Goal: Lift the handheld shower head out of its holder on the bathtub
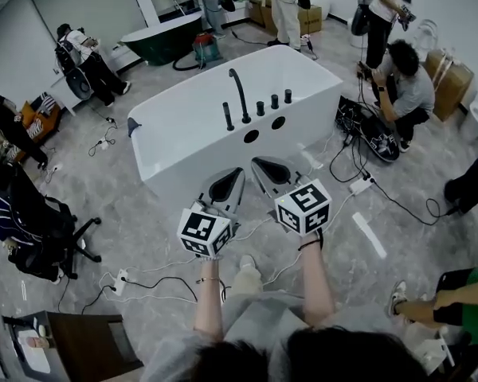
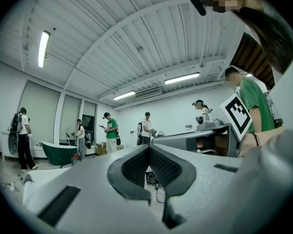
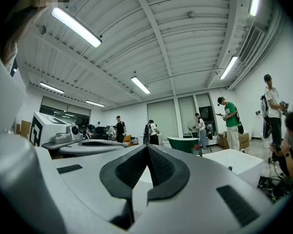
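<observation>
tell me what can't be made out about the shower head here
Head view: black fittings on the tub are too small to tell shower head from holder.
Left gripper view: the left gripper blocks the fittings.
Right gripper view: one fitting shows; the right gripper hides the rest.

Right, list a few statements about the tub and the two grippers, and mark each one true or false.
1. The left gripper and the right gripper are both shut, with nothing between the jaws. True.
2. The right gripper has hold of a fitting on the tub. False: it is held short of the white bathtub and touches nothing.
3. The tub nearest the person is dark green. False: it is white; the green tub stands farther back.
4. The black fittings stand on the white bathtub's near rim. True.
</observation>
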The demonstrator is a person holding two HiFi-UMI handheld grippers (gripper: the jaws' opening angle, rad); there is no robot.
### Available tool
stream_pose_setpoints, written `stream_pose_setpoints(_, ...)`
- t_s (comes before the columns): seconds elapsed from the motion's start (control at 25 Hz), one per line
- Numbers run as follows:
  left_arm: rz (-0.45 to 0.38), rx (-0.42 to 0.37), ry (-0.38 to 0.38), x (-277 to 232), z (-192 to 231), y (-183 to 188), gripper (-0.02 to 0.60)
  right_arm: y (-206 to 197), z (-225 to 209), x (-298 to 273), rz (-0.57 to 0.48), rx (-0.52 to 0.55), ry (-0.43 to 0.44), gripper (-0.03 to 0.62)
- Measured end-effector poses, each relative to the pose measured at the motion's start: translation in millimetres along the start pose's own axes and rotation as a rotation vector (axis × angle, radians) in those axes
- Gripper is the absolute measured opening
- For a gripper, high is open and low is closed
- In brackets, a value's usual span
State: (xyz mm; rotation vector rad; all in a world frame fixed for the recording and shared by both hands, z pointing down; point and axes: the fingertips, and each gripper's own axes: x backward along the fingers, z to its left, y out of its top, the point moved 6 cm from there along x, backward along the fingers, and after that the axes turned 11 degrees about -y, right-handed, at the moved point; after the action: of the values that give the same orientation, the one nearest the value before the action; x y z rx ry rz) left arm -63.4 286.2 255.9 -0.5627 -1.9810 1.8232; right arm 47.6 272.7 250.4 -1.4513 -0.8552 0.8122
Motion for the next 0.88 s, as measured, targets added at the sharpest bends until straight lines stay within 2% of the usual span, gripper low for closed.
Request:
stream_pose_setpoints(0.2, 0.007, 0.008, -0.012, -5, 34, -9, 0.006, -6, -5, -35, 0.012, -0.012, 0.028, 0.0)
stream_pose_setpoints(0.44, -0.015, 0.02, -0.03, -20, 100, -19, 0.006, -8, -8, -102, 0.025, 0.006, 0.031, 0.0)
stream_pose_setpoints(0.64, -0.028, 0.04, -0.057, -40, 157, -18, 0.006, -8, -21, -153, 0.043, -0.005, 0.006, 0.0)
stream_pose_setpoints(0.88, -0.019, 0.048, -0.074, -55, 204, -30, 0.006, -17, -38, -196, 0.064, -0.043, -0.042, 0.0)
